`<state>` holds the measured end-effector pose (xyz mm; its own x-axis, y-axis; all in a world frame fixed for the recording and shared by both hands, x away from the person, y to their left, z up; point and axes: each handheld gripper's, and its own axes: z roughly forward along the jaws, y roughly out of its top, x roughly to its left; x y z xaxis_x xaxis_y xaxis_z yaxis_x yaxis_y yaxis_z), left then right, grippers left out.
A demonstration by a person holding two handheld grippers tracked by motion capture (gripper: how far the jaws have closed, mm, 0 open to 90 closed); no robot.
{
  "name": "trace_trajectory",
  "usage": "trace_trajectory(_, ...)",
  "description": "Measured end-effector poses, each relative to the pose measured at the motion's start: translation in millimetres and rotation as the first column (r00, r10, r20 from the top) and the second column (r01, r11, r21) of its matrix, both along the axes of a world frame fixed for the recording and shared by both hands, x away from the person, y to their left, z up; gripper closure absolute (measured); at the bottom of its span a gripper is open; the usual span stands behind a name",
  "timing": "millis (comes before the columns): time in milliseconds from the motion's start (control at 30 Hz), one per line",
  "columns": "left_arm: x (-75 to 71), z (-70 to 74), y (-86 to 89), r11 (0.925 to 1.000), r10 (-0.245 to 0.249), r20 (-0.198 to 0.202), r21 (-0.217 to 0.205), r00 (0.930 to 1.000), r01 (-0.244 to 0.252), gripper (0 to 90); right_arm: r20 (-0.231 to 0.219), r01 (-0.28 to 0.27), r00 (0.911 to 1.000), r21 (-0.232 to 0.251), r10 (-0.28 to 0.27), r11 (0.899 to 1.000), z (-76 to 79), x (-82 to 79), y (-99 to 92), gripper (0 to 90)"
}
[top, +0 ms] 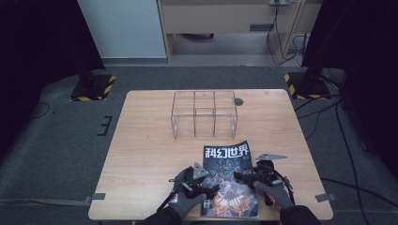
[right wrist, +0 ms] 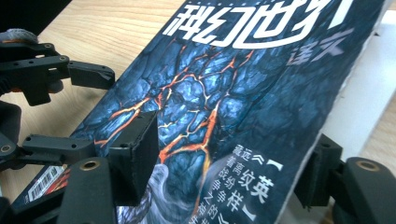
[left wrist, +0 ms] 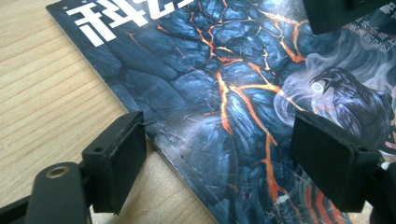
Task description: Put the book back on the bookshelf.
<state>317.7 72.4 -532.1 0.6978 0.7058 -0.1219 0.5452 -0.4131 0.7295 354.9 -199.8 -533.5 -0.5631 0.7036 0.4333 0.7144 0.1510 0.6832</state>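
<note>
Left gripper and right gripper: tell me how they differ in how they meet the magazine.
The left gripper straddles the magazine's left edge, one jaw over the wooden table, the other over the cover; the right gripper straddles the right edge. In the left gripper view the cover looks flat; in the right gripper view its right edge appears lifted, showing white pages. Shared: both have black jaws, stand open and are held by gloved hands.

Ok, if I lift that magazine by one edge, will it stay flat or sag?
The magazine looks thin and soft-covered, so it will probably sag when lifted by one edge. In the right gripper view its edge is already raised and the cover curves. The glossy cover may slip between the pads. It seems light, so a push should slide it across the wooden table.
</note>
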Motion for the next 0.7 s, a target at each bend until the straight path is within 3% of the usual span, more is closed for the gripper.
trace_trajectory(167, 1.1, 0.0, 0.7, 1.0, 0.004, -0.004, -0.008, 1.0, -0.004, 17.8, 0.024, -0.003, 0.9997, -0.024, 0.003, 1.0, -0.2, 0.0, 2.6, 37.0)
trace_trajectory(300, 0.9, 0.0, 0.6, 1.0, 0.004, -0.003, -0.007, 1.0, -0.004, 17.8, 0.054, 0.008, 0.9985, -0.091, -0.003, 0.996, 1.9, -1.6, 5.8, 46.6)
trace_trajectory(333, 0.9, 0.0, 0.6, 1.0, 0.004, -0.002, -0.006, 1.0, -0.004, 17.8, 0.061, 0.02, 0.9981, -0.123, -0.012, 0.992, 3.0, -2.3, 6.7, 52.8)
trace_trajectory(467, 2.4, 0.9, 2.2, 0.9998, 0.007, -0.017, -0.016, 0.9998, -0.008, 19.0, 0.054, 0.026, 0.9984, -0.144, -0.018, 0.989, 5.5, -2.0, 7.4, 58.1)
trace_trajectory(500, 3.0, 1.2, 3.3, 0.9997, 0.01, -0.021, -0.021, 0.9997, -0.01, 20.7, 0.053, 0.026, 0.9984, -0.148, -0.018, 0.989, 7.6, -2.7, 7.8, 63.4)
trace_trajectory(567, 3.8, 1.3, 4.9, 0.9995, 0.011, -0.027, -0.031, 0.9996, -0.012, 21.1, 0.052, 0.031, 0.9984, -0.145, -0.024, 0.989, 8.4, -2.6, 7.6, 65.7)
trace_trajectory(700, 4.3, 1.5, 5.4, 0.9994, 0.01, -0.03, -0.033, 0.9995, -0.011, 21.7, 0.052, 0.045, 0.9979, -0.109, -0.039, 0.993, 11.9, -3.5, 5.4, 76.9)
